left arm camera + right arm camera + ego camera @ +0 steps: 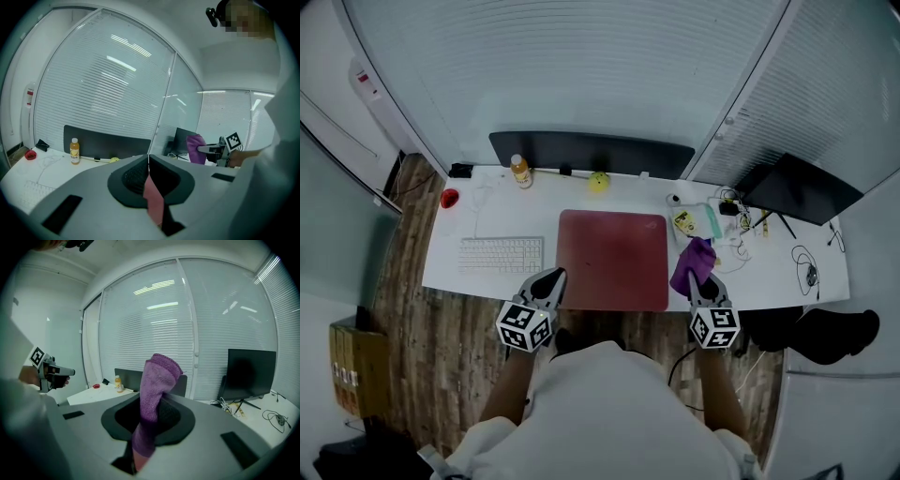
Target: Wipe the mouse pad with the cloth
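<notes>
Now: right gripper (699, 281) pinching the purple cloth (695, 262); mouse pad (614, 259) just left of it on the worktop (487, 225). Left gripper (554, 277) pressed together (empty). Best lower cloth flat, sweep overlapping strokes.

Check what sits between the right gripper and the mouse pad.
Head view: only the purple cloth, clamped in the right gripper, then a thin strip of bare white desk before the mouse pad.
</notes>
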Available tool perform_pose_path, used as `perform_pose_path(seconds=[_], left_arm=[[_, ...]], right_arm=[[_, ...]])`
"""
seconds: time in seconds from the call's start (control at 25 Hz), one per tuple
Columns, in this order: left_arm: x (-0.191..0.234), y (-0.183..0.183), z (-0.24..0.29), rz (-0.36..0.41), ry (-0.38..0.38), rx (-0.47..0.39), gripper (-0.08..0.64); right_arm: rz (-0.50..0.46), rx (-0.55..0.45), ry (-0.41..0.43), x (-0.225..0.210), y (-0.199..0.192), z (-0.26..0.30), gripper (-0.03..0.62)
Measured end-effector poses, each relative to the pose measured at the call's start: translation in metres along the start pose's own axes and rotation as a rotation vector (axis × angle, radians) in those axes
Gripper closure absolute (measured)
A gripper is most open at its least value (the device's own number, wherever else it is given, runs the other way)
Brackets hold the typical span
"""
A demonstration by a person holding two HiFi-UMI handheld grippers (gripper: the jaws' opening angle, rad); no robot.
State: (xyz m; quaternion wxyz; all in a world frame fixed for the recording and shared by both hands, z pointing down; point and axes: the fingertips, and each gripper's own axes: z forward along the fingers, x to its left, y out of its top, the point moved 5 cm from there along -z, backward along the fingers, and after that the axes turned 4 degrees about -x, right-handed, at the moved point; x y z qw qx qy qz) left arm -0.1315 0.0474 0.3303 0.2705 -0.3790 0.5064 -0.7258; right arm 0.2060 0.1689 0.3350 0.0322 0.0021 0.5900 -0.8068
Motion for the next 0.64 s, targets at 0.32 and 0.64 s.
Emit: perform_pose_path(seconds=[0.32, 0.64], left_arm=[[0.0052, 0.0, -0.0014, 0.0, 0.005, 0.005, 0.54], [0.0079, -0.0007, -0.0004, -0.005, -0.004, 0.015, 0.54]], right_arm=[[0.008, -0.006, 0.007, 0.0046, 0.0004, 0.0024, 0.518], [0.025, -0.021, 0.001, 0.0074, 0.0051, 0.005, 0.518]])
